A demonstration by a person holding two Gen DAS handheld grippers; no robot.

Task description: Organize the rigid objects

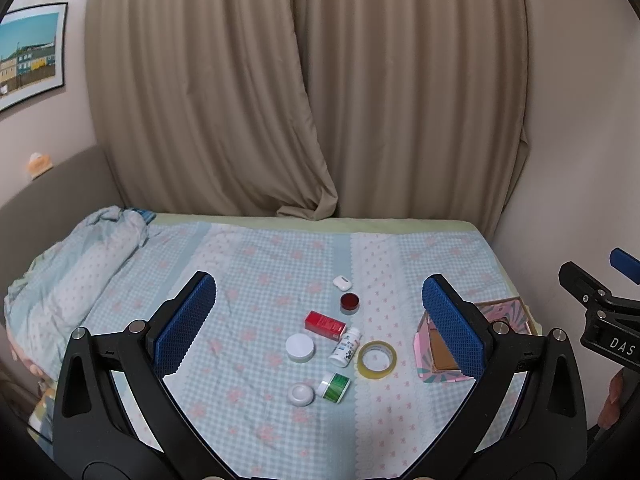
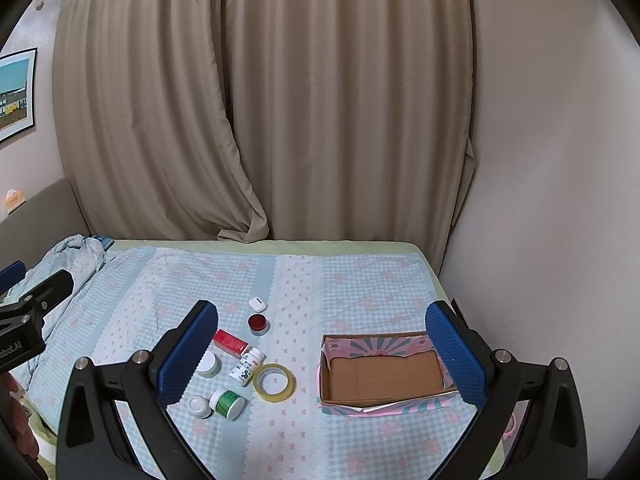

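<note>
Several small objects lie on the checked bedspread: a white earbud case (image 1: 341,282), a red-lidded jar (image 1: 349,302), a red box (image 1: 324,324), a white bottle lying down (image 1: 344,347), a tape roll (image 1: 377,359), a white-lidded jar (image 1: 299,347), a green-labelled jar (image 1: 334,387) and a white puck (image 1: 301,394). An empty pink cardboard box (image 2: 384,374) sits to their right. My left gripper (image 1: 320,320) is open above the cluster. My right gripper (image 2: 320,352) is open, between the tape roll (image 2: 274,382) and the box.
A crumpled quilt (image 1: 76,272) lies at the bed's left. Beige curtains (image 1: 304,92) hang behind the bed, and a wall (image 2: 540,200) stands close on the right. The right gripper's body (image 1: 604,316) shows at the left wrist view's right edge.
</note>
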